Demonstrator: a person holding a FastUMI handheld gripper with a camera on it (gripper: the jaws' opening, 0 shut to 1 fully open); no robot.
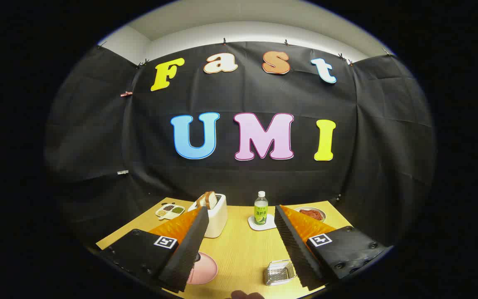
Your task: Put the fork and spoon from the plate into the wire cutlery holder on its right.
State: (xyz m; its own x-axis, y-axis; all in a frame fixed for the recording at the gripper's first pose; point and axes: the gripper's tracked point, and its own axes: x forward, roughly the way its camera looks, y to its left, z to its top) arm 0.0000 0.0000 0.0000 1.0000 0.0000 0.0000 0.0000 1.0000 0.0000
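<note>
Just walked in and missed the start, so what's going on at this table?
A hand-held gripper hovers above a wooden table, its jaws wide open and holding nothing. Below, near the left finger, sits a pink plate; near the right finger, the wire cutlery holder. The fork and spoon cannot be made out. Beyond the fingers stand a toaster with bread, a green bottle on a coaster, and two dishes of food.

A white toaster [217,218] holding slices of bread [207,199] is being seen on the wooden table [243,249]. A green bottle [260,208] is standing upright on a white coaster [262,224]. A divided dish [169,211] and a bowl of red food [311,214] are lying farther back.
</note>
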